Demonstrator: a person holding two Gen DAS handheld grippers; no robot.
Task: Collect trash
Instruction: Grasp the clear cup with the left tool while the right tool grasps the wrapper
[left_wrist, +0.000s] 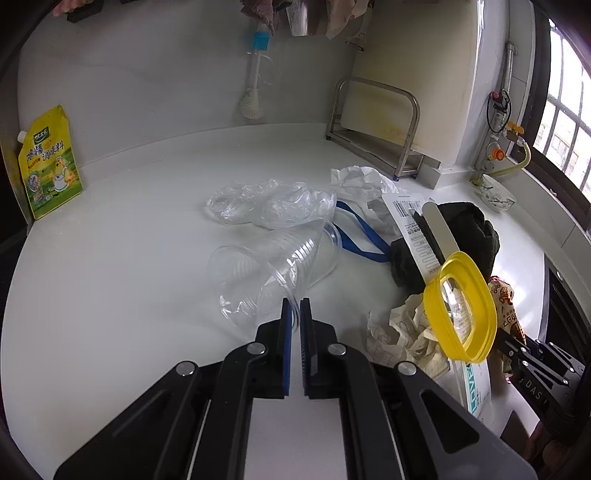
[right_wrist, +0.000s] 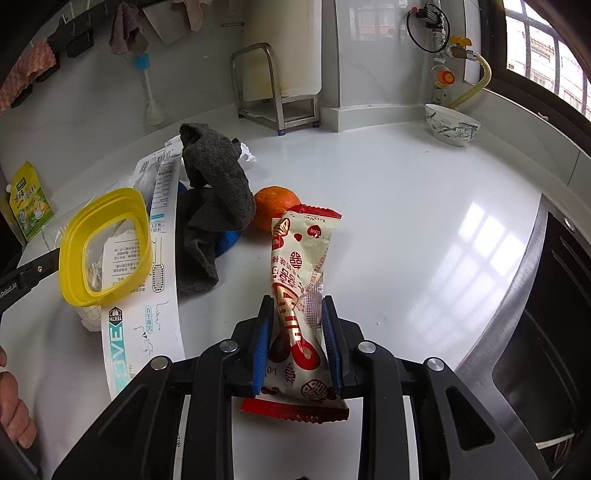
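Left hand-held gripper (left_wrist: 295, 314) is clamped on the rim of a clear plastic cup (left_wrist: 273, 258) lying on its side on the white surface (left_wrist: 110, 258). Right hand-held gripper (right_wrist: 297, 317) grips a red-and-white wrapper (right_wrist: 299, 280). Beyond it lie an orange (right_wrist: 275, 206), a grey cloth (right_wrist: 214, 192) and a yellow lid (right_wrist: 105, 245); crumpled plastic film (left_wrist: 266, 203) lies behind the cup.

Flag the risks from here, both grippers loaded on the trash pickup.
1. The left gripper pinches only the thin rim of the clear plastic cups; the stack may slip or separate when lifted.
2. The right gripper holds the snack wrapper loosely bunched; it could slide out.
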